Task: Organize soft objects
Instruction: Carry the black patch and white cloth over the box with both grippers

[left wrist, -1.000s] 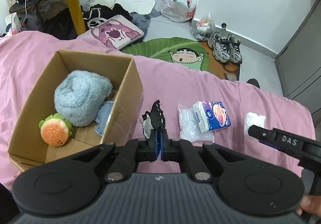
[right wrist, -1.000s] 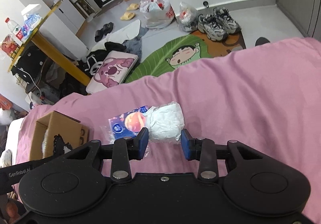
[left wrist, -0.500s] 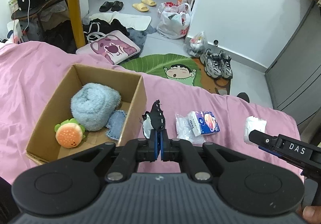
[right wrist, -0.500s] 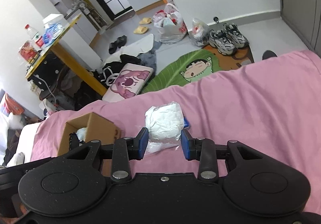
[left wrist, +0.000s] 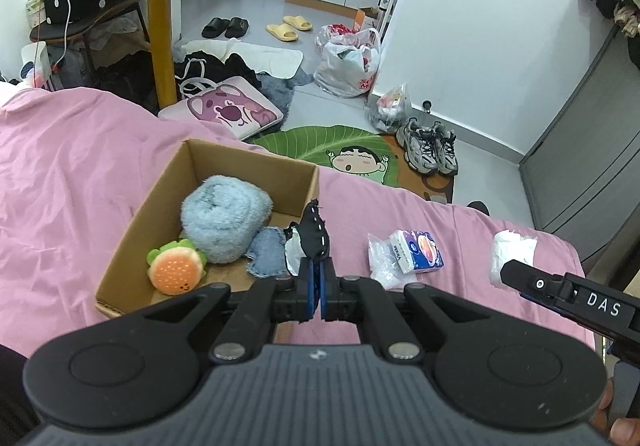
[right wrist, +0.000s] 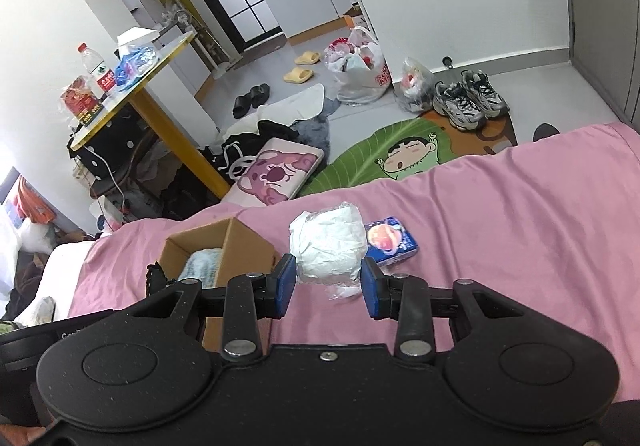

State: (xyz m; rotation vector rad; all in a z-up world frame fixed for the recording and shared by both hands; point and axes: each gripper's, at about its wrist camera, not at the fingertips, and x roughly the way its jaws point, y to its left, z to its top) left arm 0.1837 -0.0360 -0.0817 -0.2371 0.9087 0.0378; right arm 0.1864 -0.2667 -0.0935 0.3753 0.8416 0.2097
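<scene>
My left gripper (left wrist: 319,288) is shut on a small black and white cloth (left wrist: 313,239), held beside the right wall of the open cardboard box (left wrist: 132,230) on the pink bed. In the box lie a blue fluffy towel (left wrist: 225,221), a burger plush (left wrist: 175,271) and a denim patch (left wrist: 267,257). My right gripper (right wrist: 328,286) is shut on a white crumpled packet (right wrist: 329,245), lifted above the bed; it also shows in the left wrist view (left wrist: 512,252). A tissue pack (left wrist: 416,255) lies on a clear plastic bag (left wrist: 380,266).
The pink bedsheet (left wrist: 72,174) covers the bed. Beyond its far edge the floor holds a green mat (left wrist: 340,150), sneakers (left wrist: 432,150), a pink cushion (left wrist: 228,112), plastic bags and slippers. A yellow table (left wrist: 160,6) stands at the back left.
Both grippers have risen and drawn back. The right gripper has carried the white packet leftward, toward the box. The left gripper keeps hold of the cloth.
</scene>
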